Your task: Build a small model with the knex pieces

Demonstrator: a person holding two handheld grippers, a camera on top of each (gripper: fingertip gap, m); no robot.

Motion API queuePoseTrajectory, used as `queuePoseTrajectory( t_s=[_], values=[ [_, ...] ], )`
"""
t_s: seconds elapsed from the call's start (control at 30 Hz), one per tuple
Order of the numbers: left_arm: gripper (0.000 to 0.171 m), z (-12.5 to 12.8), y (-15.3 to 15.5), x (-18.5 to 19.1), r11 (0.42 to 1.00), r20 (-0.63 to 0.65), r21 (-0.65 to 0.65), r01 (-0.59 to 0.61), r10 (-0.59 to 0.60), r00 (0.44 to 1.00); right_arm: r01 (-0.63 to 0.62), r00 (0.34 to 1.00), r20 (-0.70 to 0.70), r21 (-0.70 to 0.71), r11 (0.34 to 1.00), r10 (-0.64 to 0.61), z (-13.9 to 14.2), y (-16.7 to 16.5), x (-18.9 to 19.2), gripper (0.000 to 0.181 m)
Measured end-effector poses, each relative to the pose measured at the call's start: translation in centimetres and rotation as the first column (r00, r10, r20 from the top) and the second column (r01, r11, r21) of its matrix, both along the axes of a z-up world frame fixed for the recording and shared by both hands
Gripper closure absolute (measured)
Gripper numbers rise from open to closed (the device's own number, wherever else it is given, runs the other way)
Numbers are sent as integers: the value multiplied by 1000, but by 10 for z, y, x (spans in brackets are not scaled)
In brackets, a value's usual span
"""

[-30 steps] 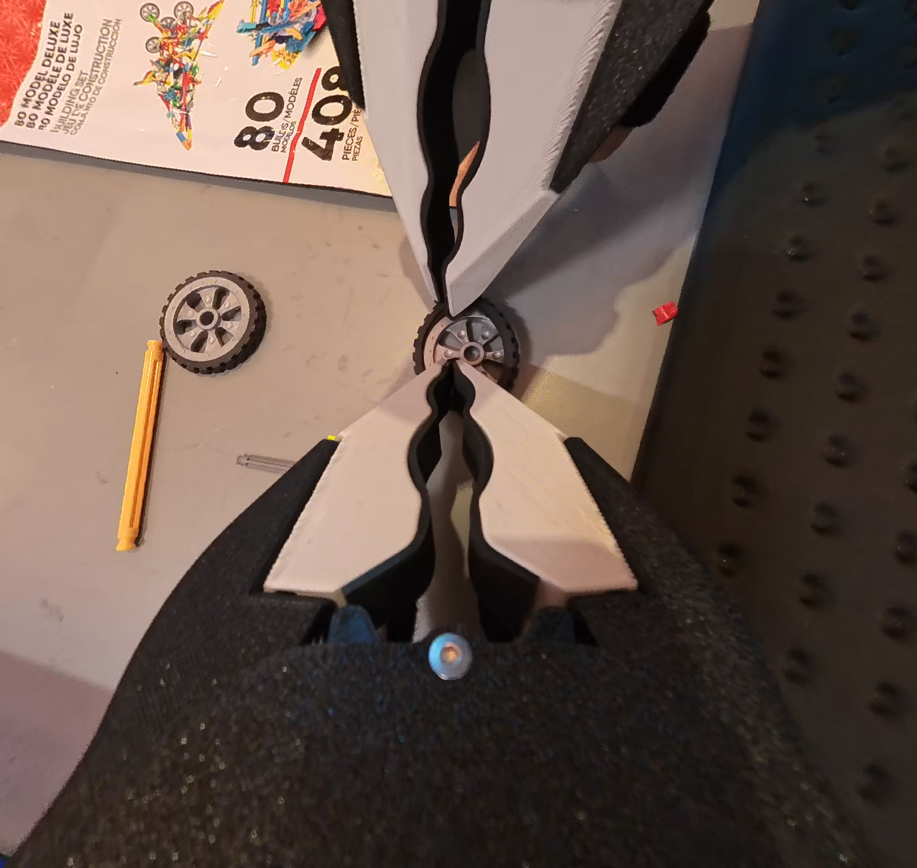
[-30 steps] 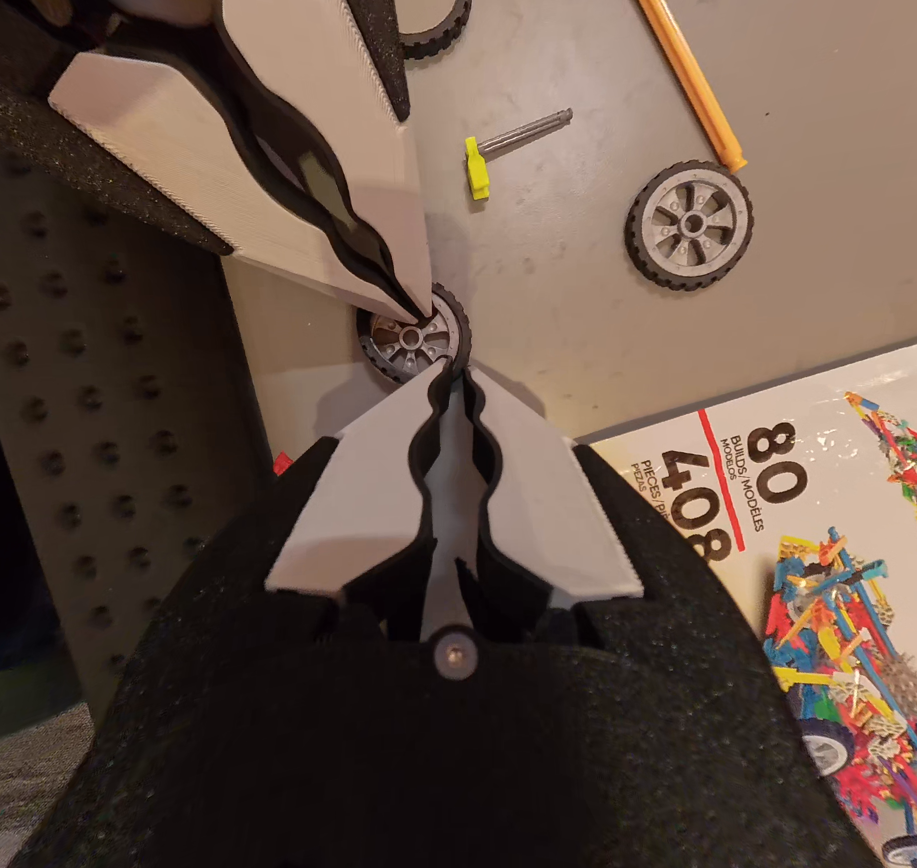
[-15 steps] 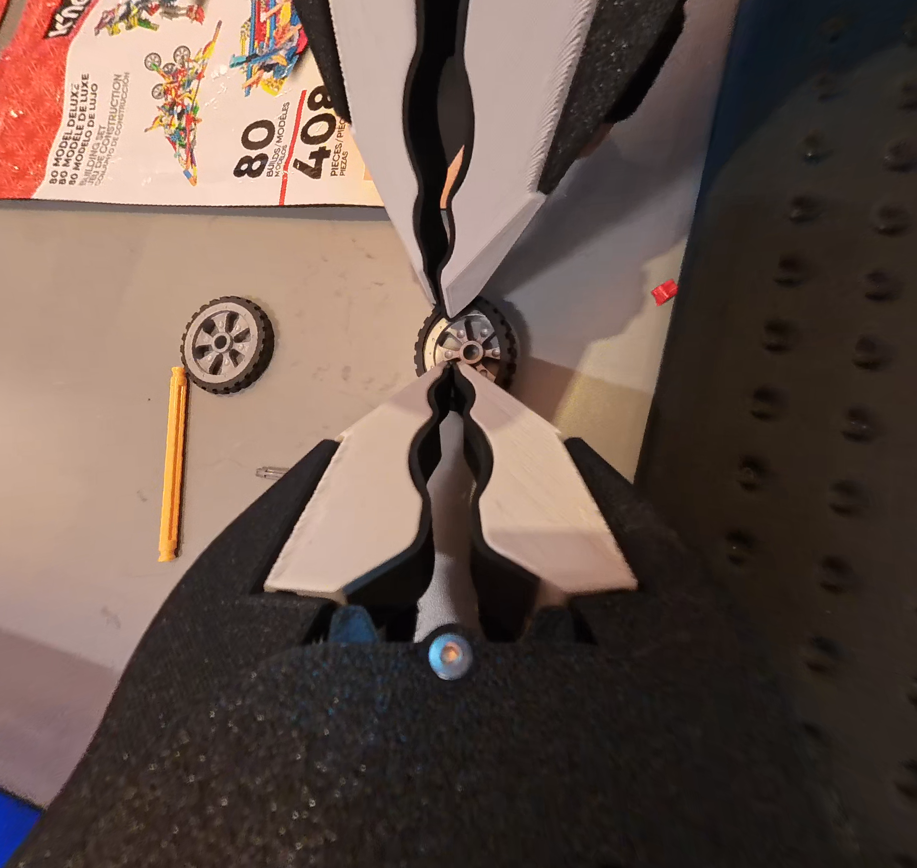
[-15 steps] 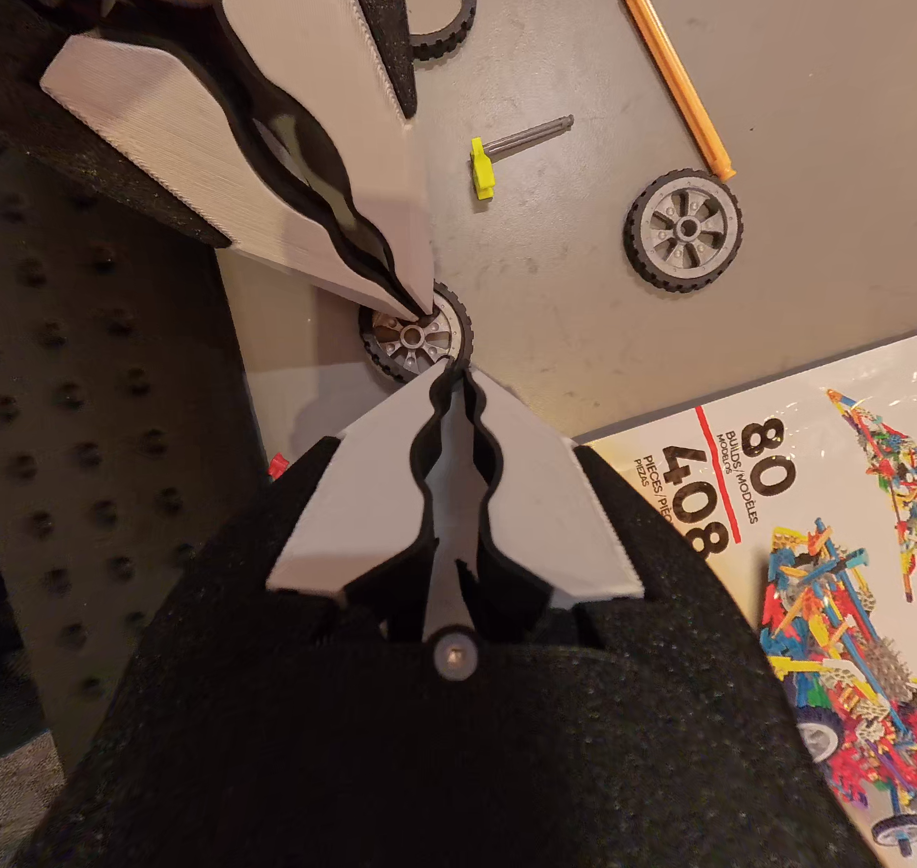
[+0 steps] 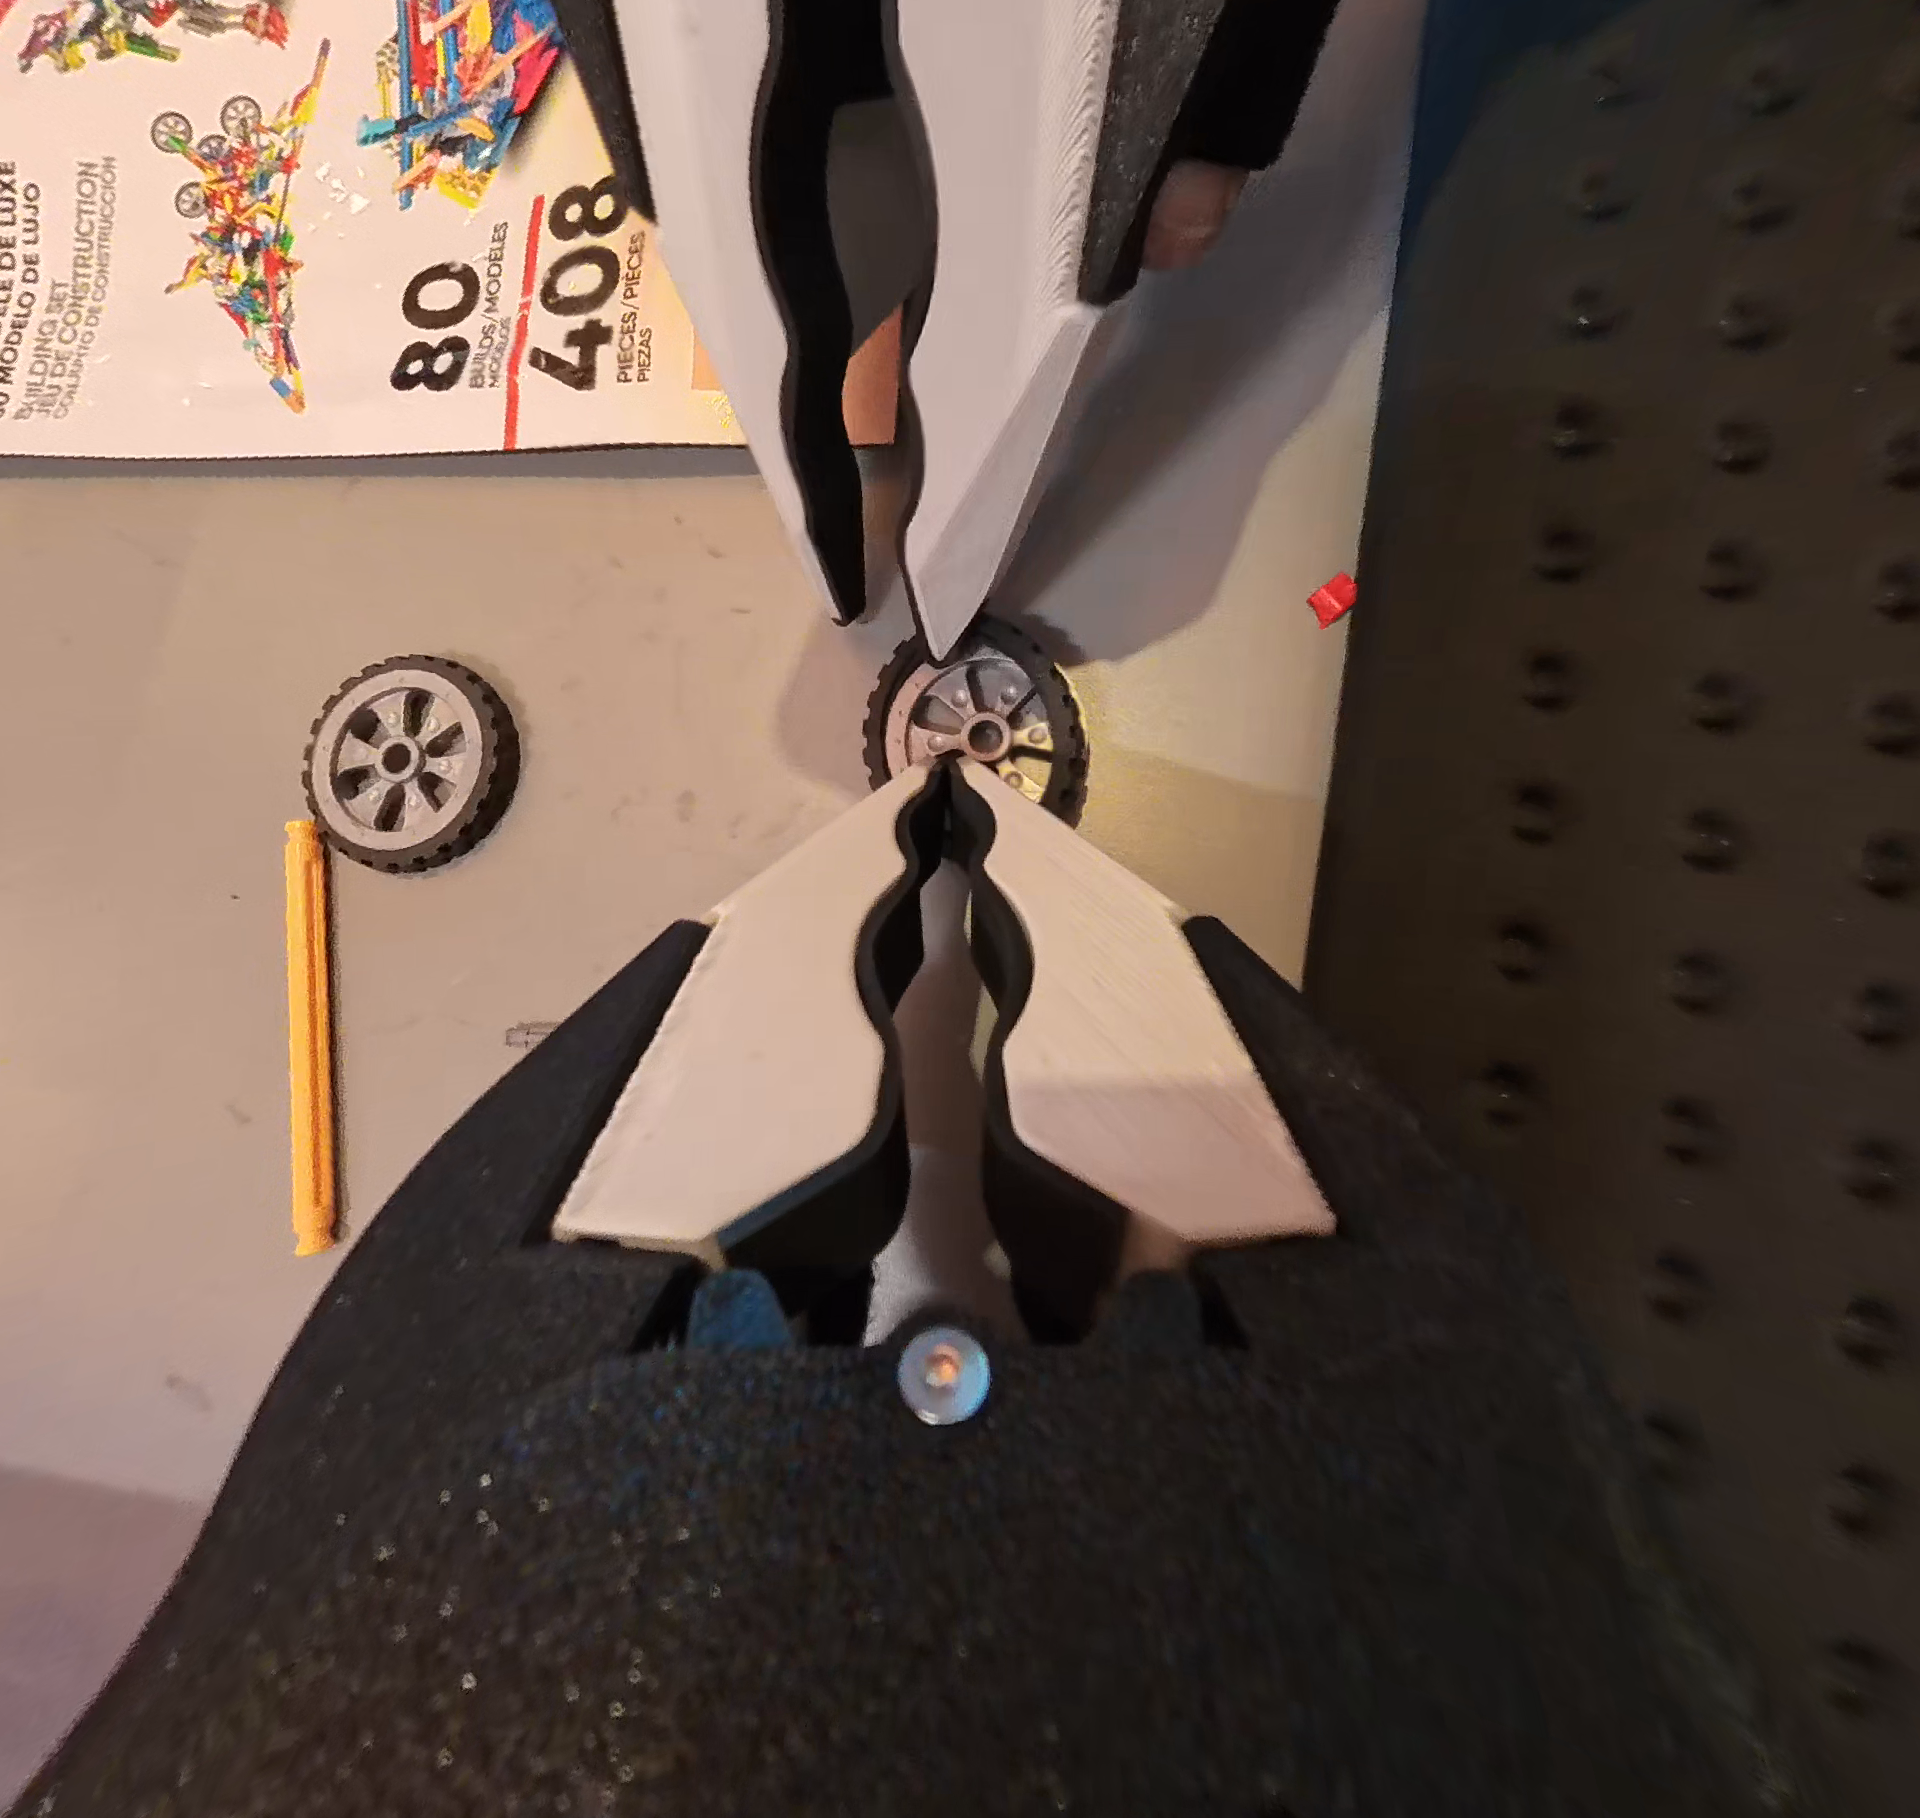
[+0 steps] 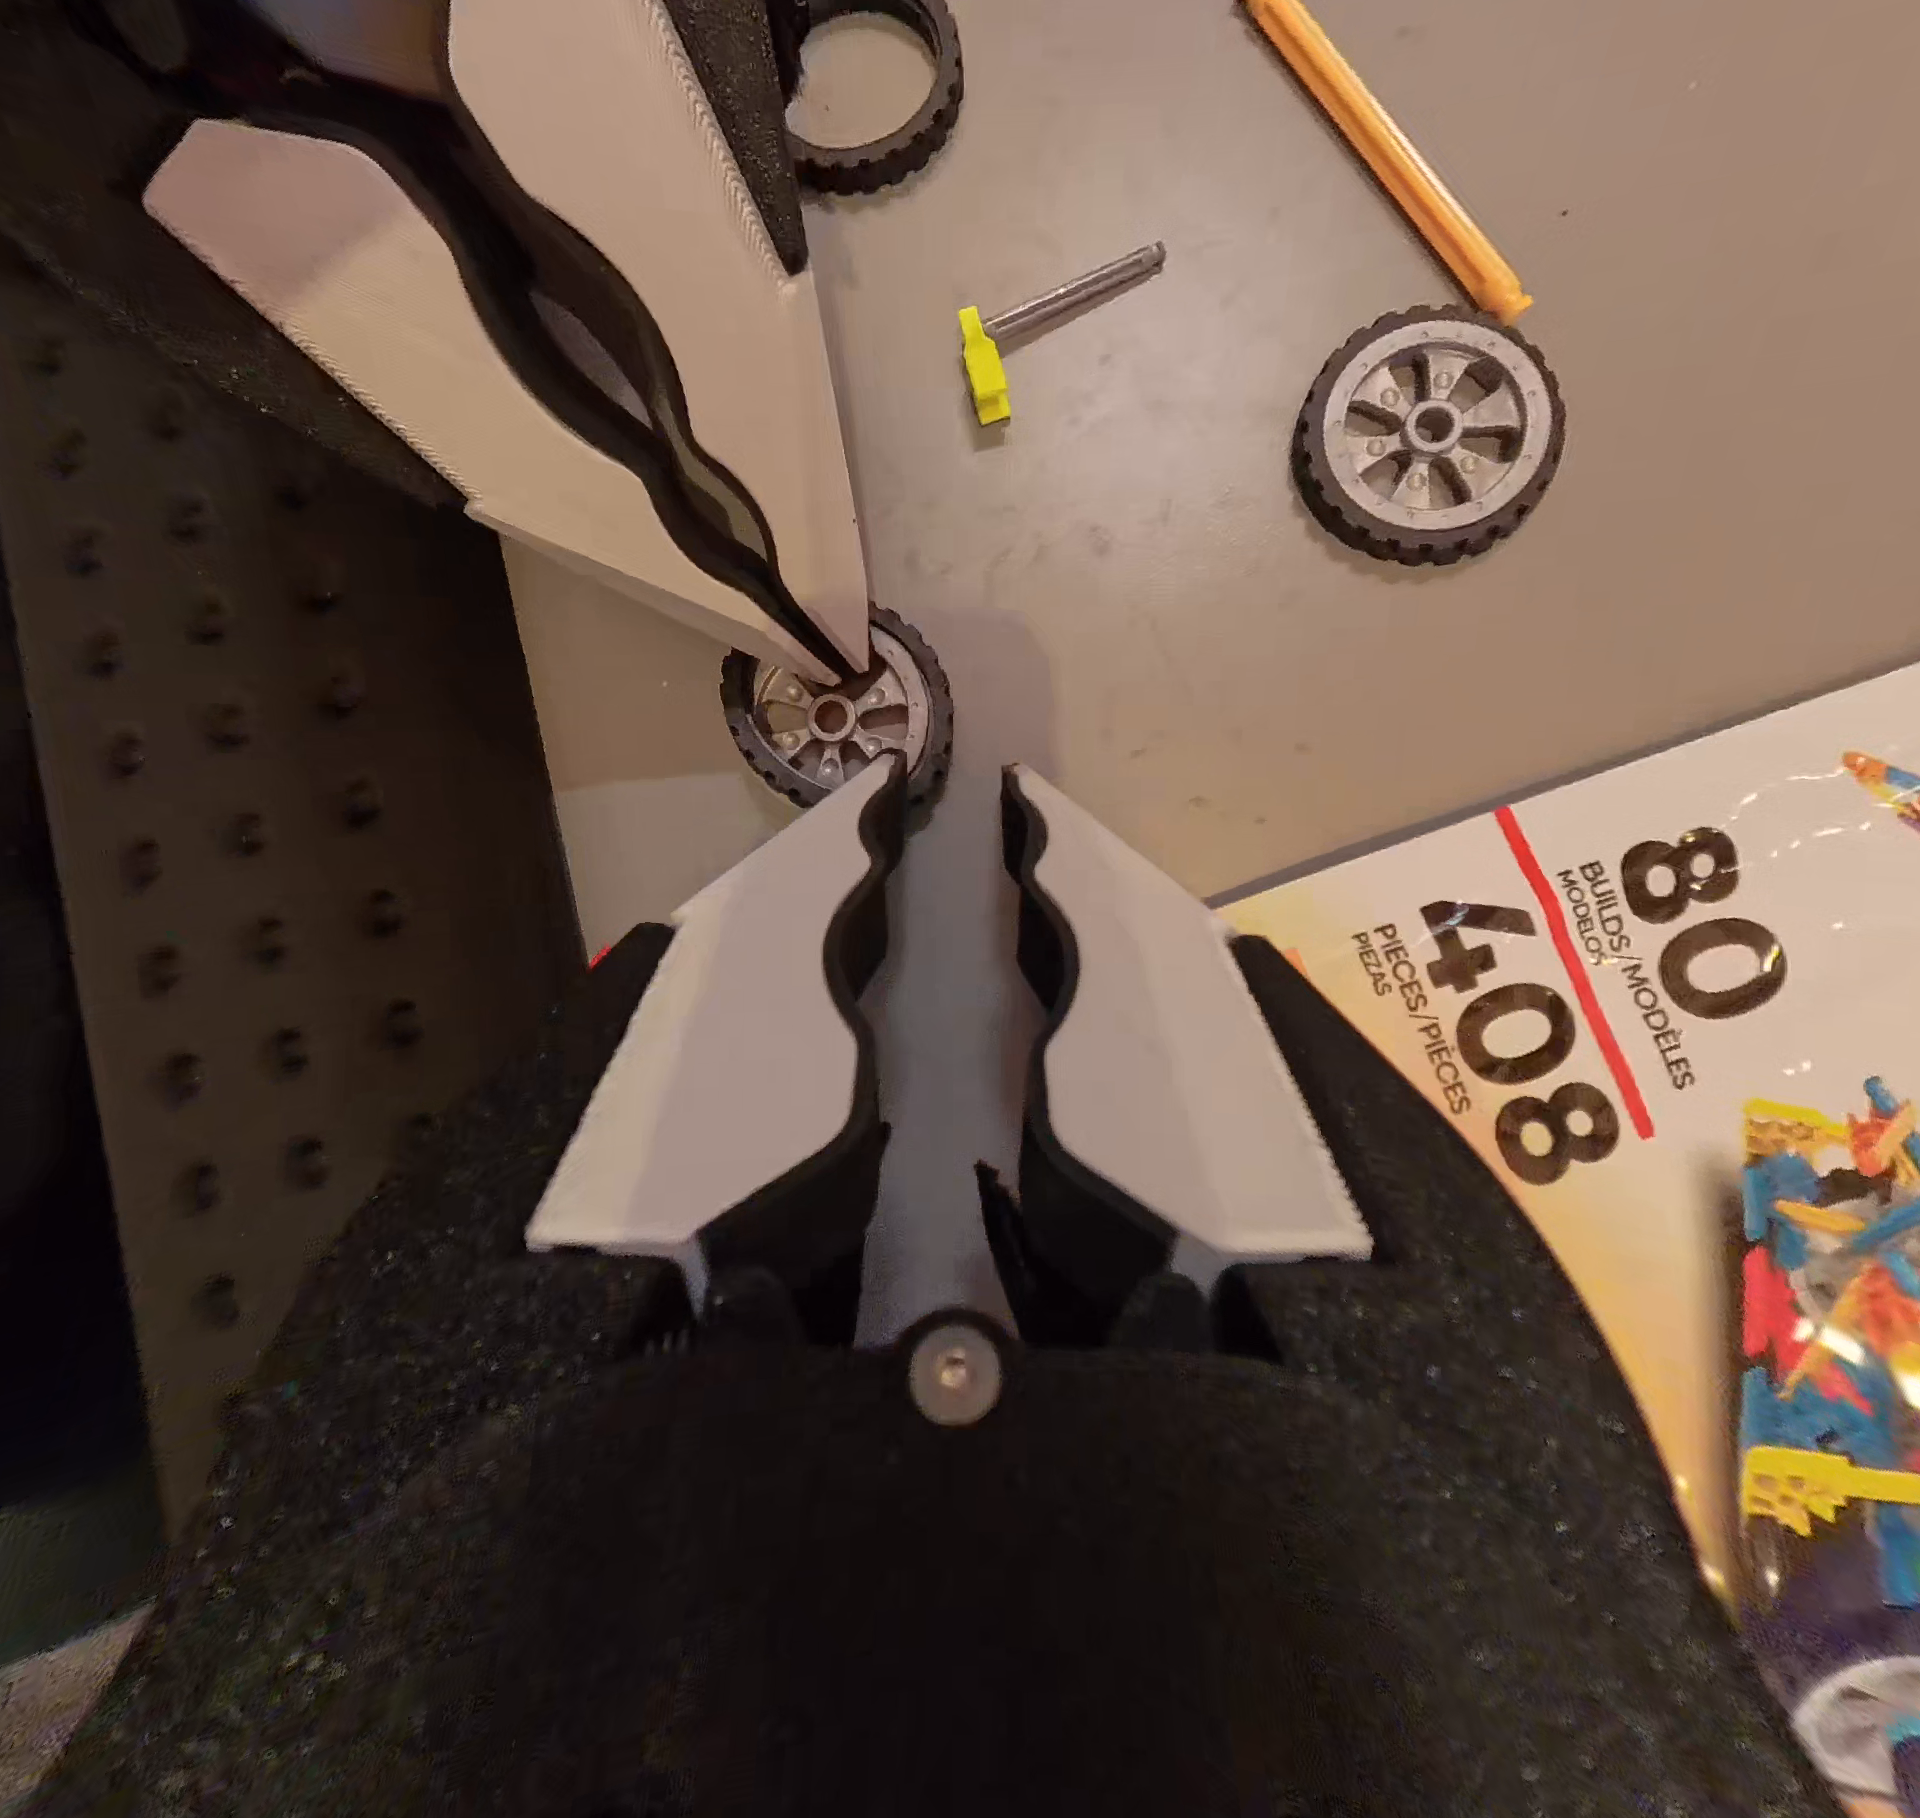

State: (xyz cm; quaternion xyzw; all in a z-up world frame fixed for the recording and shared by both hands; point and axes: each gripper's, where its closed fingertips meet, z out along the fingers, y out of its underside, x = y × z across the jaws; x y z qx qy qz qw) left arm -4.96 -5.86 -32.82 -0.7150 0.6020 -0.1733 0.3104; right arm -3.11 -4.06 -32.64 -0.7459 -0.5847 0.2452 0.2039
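A small wheel (image 5: 982,729) with a grey spoked hub and black tyre sits between both grippers over the grey table (image 5: 623,625). My left gripper (image 5: 943,781) is shut on the wheel's rim. In the right wrist view it comes in from the upper left (image 6: 836,667) and pinches the wheel (image 6: 831,714). My right gripper (image 6: 951,776) is open. Its left fingertip touches the tyre and its right fingertip is clear of it. In the left wrist view the right gripper (image 5: 891,625) comes in from the top with its tips slightly apart at the wheel's top edge.
A second wheel (image 6: 1429,433) and an orange rod (image 6: 1382,137) lie on the table, also in the left wrist view (image 5: 410,760) (image 5: 310,1041). An empty black tyre (image 6: 883,85) and a grey rod with a yellow-green connector (image 6: 1039,314) lie farther off. A printed box (image 6: 1558,1041), a dark studded mat (image 5: 1662,833) and a small red piece (image 5: 1330,596) border the spot. Less than 4 cm separates the two grippers' tips.
My right gripper has opened and let go of the wheel it pinched before. My left gripper stays shut on the wheel.
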Motion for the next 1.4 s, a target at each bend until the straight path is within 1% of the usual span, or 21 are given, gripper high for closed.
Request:
queuePoseTrajectory(
  t_s=[0.17,0.23,0.27,0.33,0.4,0.47,0.57,0.63,0.77,0.8,0.9,0.97,1.1,1.4],
  values=[
    [171,0,0,1,1000,10,-8,17,-17,1000,28,995,-89,-70,997,-34,5,1,9,159],
    [171,0,0,1,1000,10,-6,25,-25,1000,46,995,-81,-56,997,-51,2,5,19,159],
    [171,0,0,1,1000,11,-10,28,-28,1000,35,996,-78,-32,999,-37,2,6,22,159],
    [171,0,0,1,999,10,-14,43,-43,999,-49,993,-102,43,998,53,7,-1,21,156],
    [171,0,0,1,998,6,-19,60,-60,998,-165,978,-107,137,977,181,15,-14,13,156],
    [171,0,0,1,997,1,-19,80,-80,997,-269,955,-57,251,930,292,17,-21,7,155],
    [171,0,0,1,994,-7,-22,105,-105,994,-400,913,47,303,865,405,10,-29,3,154],
    [171,0,0,1,993,-13,-23,119,-120,993,-454,889,104,330,828,446,6,-28,2,156],
    [171,0,-1,2,989,-10,-38,143,-143,990,-513,857,140,328,793,496,5,-26,0,170],
    [171,0,-1,3,989,-4,-44,143,-143,990,-531,846,149,321,784,512,5,-27,0,175],
    [171,0,-2,6,990,7,-50,128,-128,992,-588,808,168,279,759,565,4,-33,1,177],
    [171,0,-2,7,992,9,-51,114,-114,993,-608,794,175,259,751,582,4,-35,1,178],
    [171,0,-1,10,996,26,-48,70,-69,997,-609,793,122,202,767,597,3,-39,2,178],
    [171,-2,3,18,1000,28,-2,-10,10,1000,-553,829,64,246,796,556,1,-45,2,180]
  ],
)
